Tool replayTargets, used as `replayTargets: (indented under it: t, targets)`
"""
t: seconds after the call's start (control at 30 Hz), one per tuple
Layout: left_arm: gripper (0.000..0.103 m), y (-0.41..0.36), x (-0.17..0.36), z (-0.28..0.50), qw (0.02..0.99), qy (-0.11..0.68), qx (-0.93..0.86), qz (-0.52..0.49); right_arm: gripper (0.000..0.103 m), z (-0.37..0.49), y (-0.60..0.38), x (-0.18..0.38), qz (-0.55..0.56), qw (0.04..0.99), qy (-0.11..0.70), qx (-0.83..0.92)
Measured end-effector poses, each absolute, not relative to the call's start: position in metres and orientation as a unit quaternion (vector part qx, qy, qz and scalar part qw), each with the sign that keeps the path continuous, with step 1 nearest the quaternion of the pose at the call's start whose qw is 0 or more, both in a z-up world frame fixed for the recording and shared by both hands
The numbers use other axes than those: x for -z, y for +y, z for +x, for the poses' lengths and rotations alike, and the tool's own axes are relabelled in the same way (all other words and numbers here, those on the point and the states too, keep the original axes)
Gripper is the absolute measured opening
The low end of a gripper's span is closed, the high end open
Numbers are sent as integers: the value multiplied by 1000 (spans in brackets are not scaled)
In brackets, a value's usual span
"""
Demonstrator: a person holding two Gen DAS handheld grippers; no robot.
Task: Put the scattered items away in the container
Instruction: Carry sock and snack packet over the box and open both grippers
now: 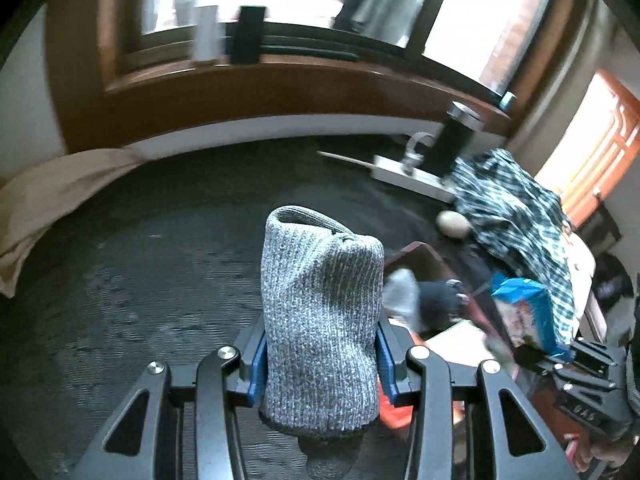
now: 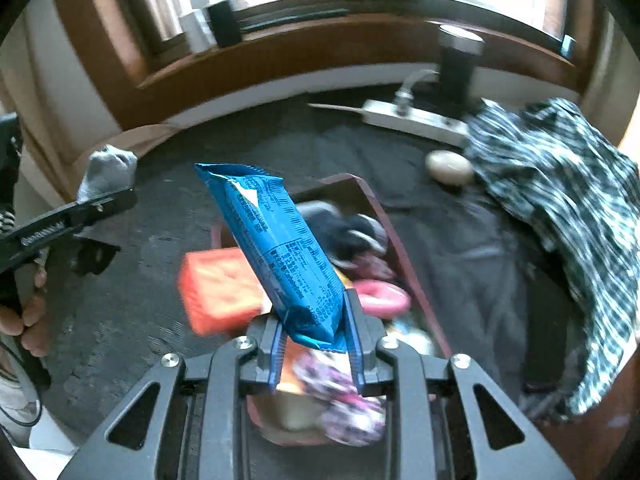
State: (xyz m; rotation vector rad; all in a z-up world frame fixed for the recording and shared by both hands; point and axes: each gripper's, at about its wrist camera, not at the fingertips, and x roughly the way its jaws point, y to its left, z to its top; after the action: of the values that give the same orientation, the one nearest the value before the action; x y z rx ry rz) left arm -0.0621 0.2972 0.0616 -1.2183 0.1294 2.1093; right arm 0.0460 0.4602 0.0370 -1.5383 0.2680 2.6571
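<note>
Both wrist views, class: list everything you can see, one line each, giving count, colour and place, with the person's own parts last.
knitted sock: one, grey, in left gripper
snack packet: one, blue, in right gripper
container: one, dark red, on dark mat, already holding items
orange block: one, at container's left edge
egg-shaped object: one, beige, beyond container
checked cloth: one, dark and white, right
power strip: one, white, near wall
left gripper: black, blue pads
right gripper: black, blue pads

Both wrist views look steeply down, close, sharing the box (image 1: 424,256) (image 2: 360,188).
</note>
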Motion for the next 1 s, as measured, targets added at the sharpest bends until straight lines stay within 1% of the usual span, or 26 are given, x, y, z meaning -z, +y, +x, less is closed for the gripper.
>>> replayTargets:
  t: [0.23, 0.43, 0.63, 0.73, 0.8, 0.87, 0.97, 1.0]
  targets:
    - [45, 358, -49, -38, 363, 70, -794, -483, 28, 73, 495, -21, -514, 44, 81, -853]
    - [45, 382, -36, -41, 345, 94, -797, -487, 28, 73, 509, -7, -521, 43, 82, -849]
    - [46, 398, -24, -47, 353, 119, -788, -490, 28, 70, 506, 9, -529, 32, 67, -845]
    - [53, 403, -16, -50, 358, 128, -774, -506, 29, 69, 504, 15, -537, 29, 56, -841]
    - [66, 404, -11, -52, 358, 127, -770, -512, 29, 70, 505, 17, -542, 19, 57, -838]
    - [67, 404, -5, -53, 349, 127, -770, -519, 30, 72, 505, 16, -542, 9, 59, -838]
    - [67, 401, -2, -55, 342, 119, -771, -524, 38, 78, 509, 7, -532, 0, 59, -845]
    - [67, 400, -3, -55, 343, 115, -772, -523, 38, 80, 511, 4, -528, -3, 61, -847]
